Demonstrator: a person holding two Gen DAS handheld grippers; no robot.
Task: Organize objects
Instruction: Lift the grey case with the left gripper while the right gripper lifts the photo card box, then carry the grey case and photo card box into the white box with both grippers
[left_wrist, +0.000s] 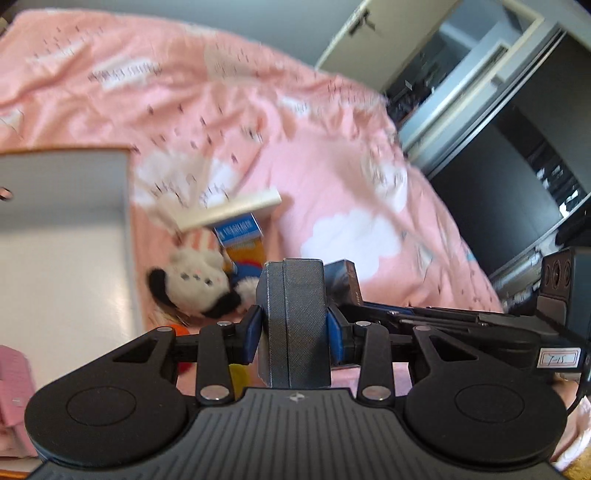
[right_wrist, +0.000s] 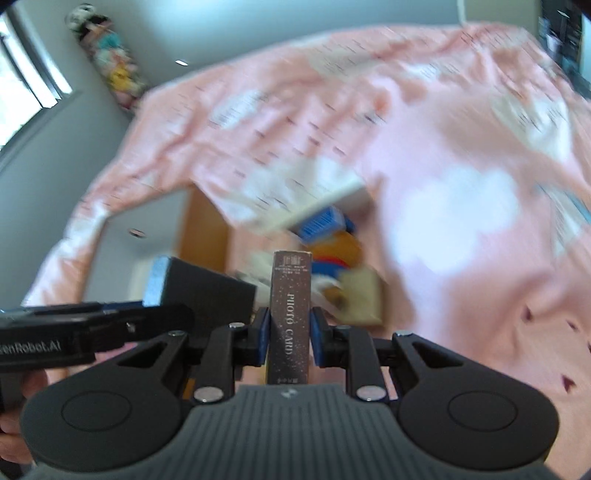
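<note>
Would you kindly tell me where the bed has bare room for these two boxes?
Free: the pink duvet right of the plush panda, around the white cloud print. Crowded: the pile of panda, blue carton and white board.

Two grippers are showing, the left gripper (left_wrist: 294, 325) and the right gripper (right_wrist: 287, 334). Each is clamping one box: one grey case (left_wrist: 293, 295) and one brown card box (right_wrist: 290, 310). One plush toy (left_wrist: 192, 282) and one blue carton (left_wrist: 240, 230) are lying on one pink bedspread (left_wrist: 332, 166).
</note>
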